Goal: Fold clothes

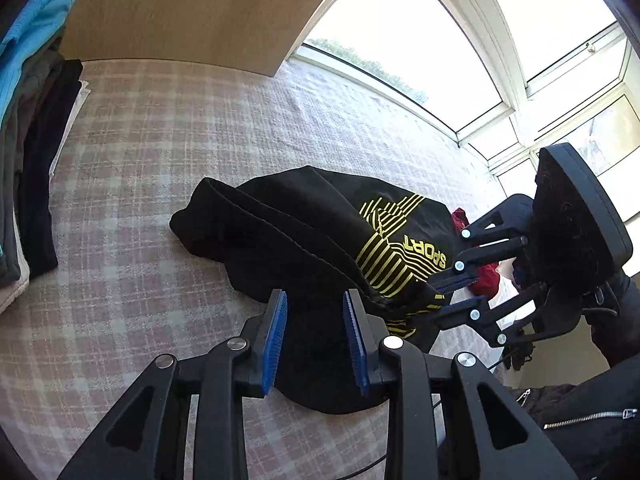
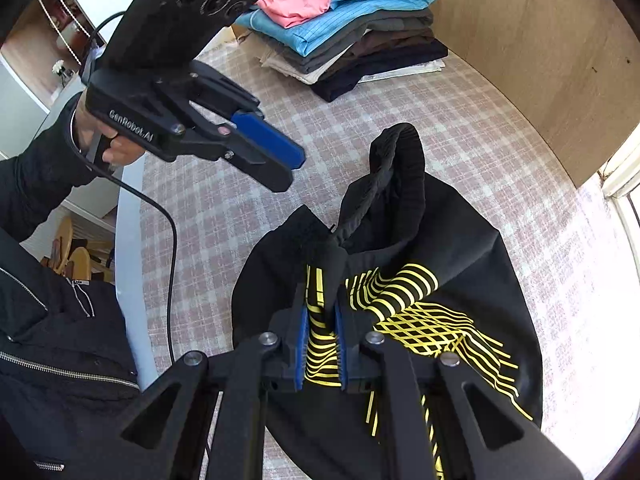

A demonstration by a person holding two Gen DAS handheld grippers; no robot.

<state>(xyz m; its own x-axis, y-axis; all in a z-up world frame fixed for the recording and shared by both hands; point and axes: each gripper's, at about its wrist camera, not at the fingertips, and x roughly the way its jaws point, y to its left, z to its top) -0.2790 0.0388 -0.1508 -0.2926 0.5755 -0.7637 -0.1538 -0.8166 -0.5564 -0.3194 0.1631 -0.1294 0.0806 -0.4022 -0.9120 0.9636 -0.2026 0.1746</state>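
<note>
Your right gripper (image 2: 322,340) is pinched down on a bunched ridge of the black garment (image 2: 460,240), right where the yellow striped print (image 2: 416,320) gathers, so that side has cloth in hand. Your left gripper (image 1: 316,340) hangs above the near edge of the same garment with its blue pads parted and nothing between them; in the right wrist view it sits raised, well clear of the cloth.

The garment lies in a rumpled heap on the checked surface (image 1: 160,160), elastic waistband (image 2: 400,160) curled up at the far end, print half crumpled. By my read, you're mid-arrangement: one hold taken, the piece not yet flat or squared. The next move calls for the left gripper to find a matching hem or waistband edge, so the two holds can stretch the cloth taut before any crease goes in. Watch that ridge; a pinch through several layers will drag the lot.

No containers in sight. A stack of folded clothes (image 2: 352,28), pink on top, then blue, sits well apart by the wooden panel (image 2: 540,40).
</note>
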